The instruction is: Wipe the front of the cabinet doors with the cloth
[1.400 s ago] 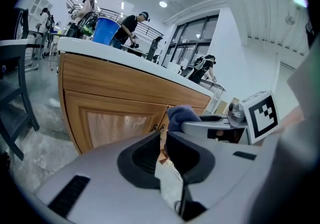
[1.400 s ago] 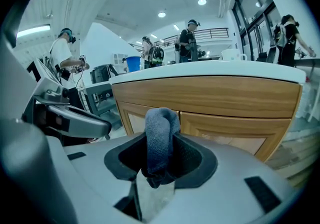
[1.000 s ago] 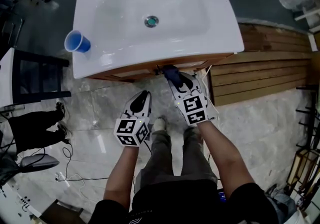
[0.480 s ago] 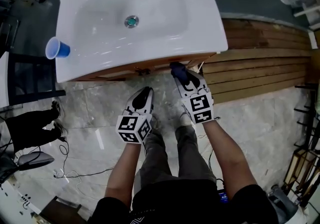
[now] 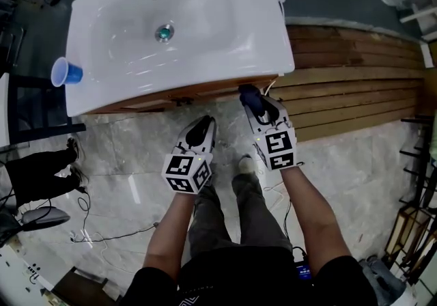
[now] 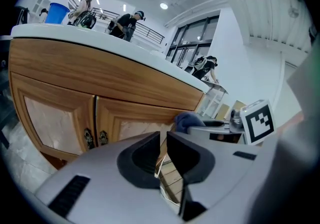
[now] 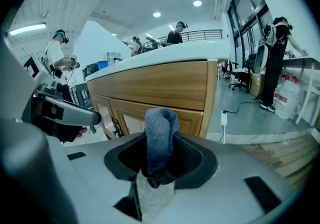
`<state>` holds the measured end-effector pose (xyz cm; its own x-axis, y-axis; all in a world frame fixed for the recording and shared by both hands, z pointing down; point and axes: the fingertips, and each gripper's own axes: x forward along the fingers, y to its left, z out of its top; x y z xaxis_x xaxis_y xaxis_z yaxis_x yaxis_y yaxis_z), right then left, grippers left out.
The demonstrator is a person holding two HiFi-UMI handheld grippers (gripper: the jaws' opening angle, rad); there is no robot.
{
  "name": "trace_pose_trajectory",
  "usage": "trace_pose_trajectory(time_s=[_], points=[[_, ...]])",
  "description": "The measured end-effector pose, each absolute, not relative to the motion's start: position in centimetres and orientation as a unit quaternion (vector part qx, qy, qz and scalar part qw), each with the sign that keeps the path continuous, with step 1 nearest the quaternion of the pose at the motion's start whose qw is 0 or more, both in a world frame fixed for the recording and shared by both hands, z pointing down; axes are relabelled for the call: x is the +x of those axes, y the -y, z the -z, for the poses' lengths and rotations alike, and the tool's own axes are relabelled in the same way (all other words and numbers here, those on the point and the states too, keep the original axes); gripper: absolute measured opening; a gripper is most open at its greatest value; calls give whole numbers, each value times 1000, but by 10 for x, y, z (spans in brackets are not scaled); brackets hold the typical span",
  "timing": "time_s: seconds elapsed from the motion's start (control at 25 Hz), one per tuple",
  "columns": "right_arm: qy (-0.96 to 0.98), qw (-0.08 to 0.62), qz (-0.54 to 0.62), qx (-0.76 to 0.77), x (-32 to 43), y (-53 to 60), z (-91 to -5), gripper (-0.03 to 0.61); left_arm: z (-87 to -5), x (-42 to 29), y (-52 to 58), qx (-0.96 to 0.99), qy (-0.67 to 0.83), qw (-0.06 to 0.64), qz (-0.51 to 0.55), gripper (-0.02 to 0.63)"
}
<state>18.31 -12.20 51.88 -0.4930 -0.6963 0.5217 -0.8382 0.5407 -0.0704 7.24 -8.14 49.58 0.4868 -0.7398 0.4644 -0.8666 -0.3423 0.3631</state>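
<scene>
Right gripper (image 7: 160, 157) was clamped on blue cloth (image 7: 161, 123); folded wad stood up between jaws. Cloth sat close to cabinet doors (image 6: 55, 118), near cabinet's right corner edge; contact couldn't be told. Left gripper (image 6: 163, 144) had jaws almost together, nothing between, held back from doors, aimed near door handles (image 6: 95, 139). White sink top (image 5: 280, 59) overhung doors. Marble floor (image 5: 130, 154) lay open to left; wooden slats (image 5: 355, 86) to right.

The soft, nubbly blue-grey cloth (image 7: 160, 133) looks like terry. The warm brown wooden cabinet doors (image 6: 55, 118) show smooth satin grain under a glossy white basin top (image 5: 252, 45); the pale marbled floor (image 5: 130, 154) shines
</scene>
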Motion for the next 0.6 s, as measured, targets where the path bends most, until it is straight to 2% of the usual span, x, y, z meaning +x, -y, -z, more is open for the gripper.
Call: trace_pose_trajectory(time_s=[0.28,0.6], points=[[847,220,-158,457,195,119,-515,153,-494,79,83,812,496,290,-102,46],[868,218,-159,417,143,96,-517,153,-498,42,73,799,515,294,-101,46]])
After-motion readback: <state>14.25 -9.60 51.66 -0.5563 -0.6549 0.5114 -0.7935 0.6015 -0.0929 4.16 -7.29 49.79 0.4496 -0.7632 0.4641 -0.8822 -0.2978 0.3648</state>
